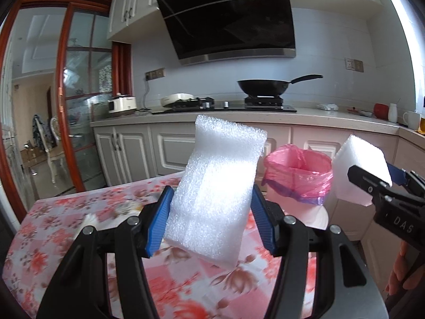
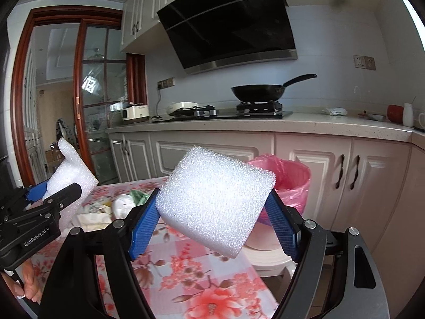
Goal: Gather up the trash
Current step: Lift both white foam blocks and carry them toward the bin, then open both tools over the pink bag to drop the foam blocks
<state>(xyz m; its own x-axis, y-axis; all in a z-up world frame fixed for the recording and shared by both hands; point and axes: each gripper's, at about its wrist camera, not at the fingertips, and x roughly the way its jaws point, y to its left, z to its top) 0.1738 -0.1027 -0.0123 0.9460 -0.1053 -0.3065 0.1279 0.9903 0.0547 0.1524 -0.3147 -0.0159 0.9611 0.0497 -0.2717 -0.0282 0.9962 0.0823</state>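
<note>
The left gripper (image 1: 209, 220) clamps a tall white foam slab (image 1: 216, 186) between its blue pads; the right gripper (image 2: 213, 228) grips a squarer foam block (image 2: 215, 199). The pink-lined bin (image 1: 300, 175) stands just beyond both.

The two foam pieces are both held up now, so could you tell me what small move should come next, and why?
Probably carry both on over the bin before letting go. The left gripper clamps the long foam piece, the right gripper the square foam piece, and both sit short of the pink-lined opening beyond the table.

"DAS" on right tongs (image 1: 372, 186); "GenRobot.AI" on left tongs (image 2: 57, 195).
</note>
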